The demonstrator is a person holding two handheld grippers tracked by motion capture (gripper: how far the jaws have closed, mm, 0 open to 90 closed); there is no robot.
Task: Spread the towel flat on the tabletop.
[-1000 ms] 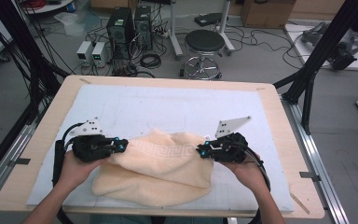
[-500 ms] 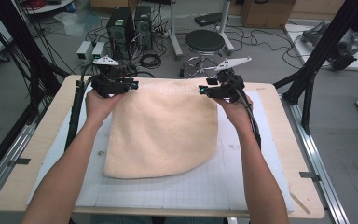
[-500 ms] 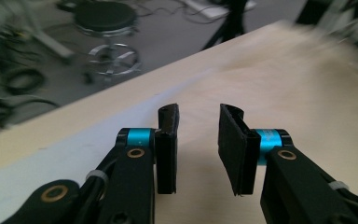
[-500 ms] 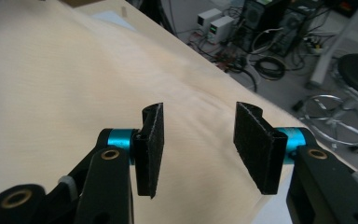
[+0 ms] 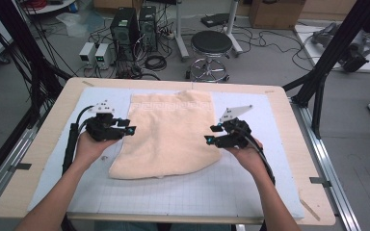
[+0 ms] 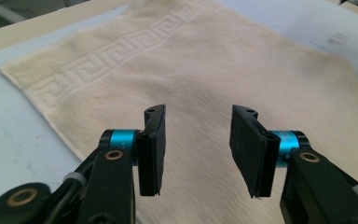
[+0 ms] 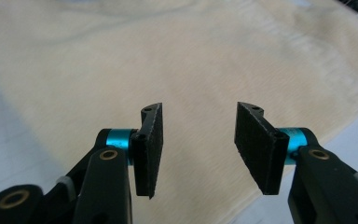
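Observation:
A cream towel (image 5: 171, 134) with a key-pattern border at its far end lies spread flat on the white gridded mat (image 5: 173, 197). My left gripper (image 5: 129, 129) hovers at the towel's left edge, about halfway along it. My right gripper (image 5: 208, 139) hovers at the right edge. Both point inward over the cloth. In the left gripper view the left gripper (image 6: 198, 116) has just been opening, and the towel (image 6: 214, 60) lies below its empty jaws. In the right gripper view the right gripper (image 7: 199, 112) has also just opened, with the towel (image 7: 168, 56) beneath and nothing between the pads.
The mat covers a wooden table (image 5: 48, 144) framed by black posts. Behind it on the floor stand a round stool (image 5: 212, 45), computer towers (image 5: 125, 24) and loose cables. Bare mat lies in front of the towel and at both sides.
The towel was carried from a bunch near the front and spread out toward the far edge. Both grippers let go of its far corners and drew back to its sides.

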